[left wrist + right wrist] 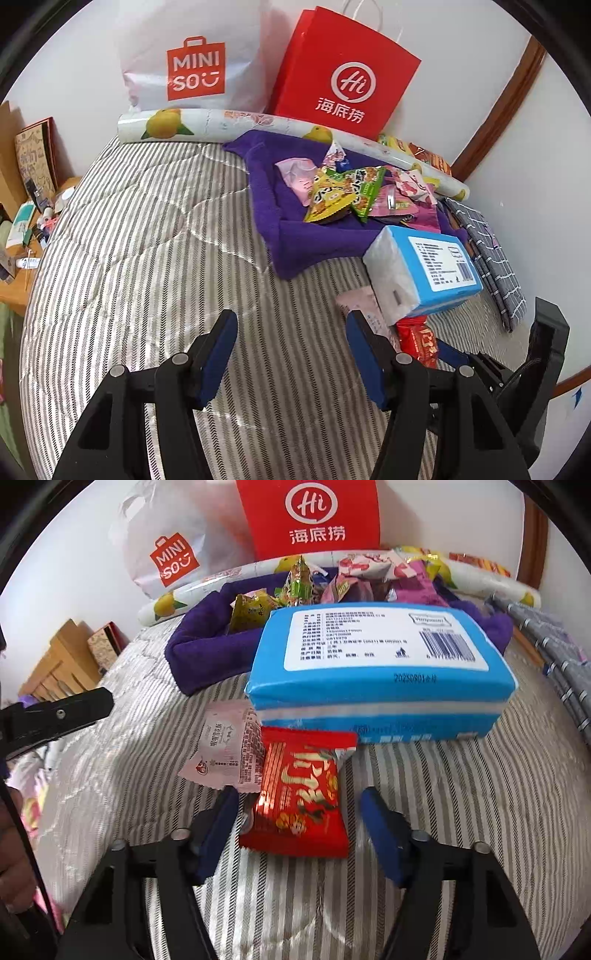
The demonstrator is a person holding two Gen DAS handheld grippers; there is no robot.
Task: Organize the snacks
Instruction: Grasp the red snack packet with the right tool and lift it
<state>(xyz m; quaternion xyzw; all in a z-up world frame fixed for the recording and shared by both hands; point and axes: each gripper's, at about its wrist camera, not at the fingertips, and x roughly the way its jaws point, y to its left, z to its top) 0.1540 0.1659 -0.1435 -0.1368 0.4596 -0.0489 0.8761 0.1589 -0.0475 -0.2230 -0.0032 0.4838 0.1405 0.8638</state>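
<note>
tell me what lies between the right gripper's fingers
The near end of the red snack packet lies between the right gripper fingers, flat on the striped bedding; the pads do not press it. The right wrist view shows this.

White wall (480, 44), striped bed (147, 240), wooden desk (14, 291)

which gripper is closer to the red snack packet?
Right. The right gripper straddles the red snack packet, fingers either side, not visibly pressing it. The left gripper is open over bare striped bedding, the packet beyond its right finger.
</note>
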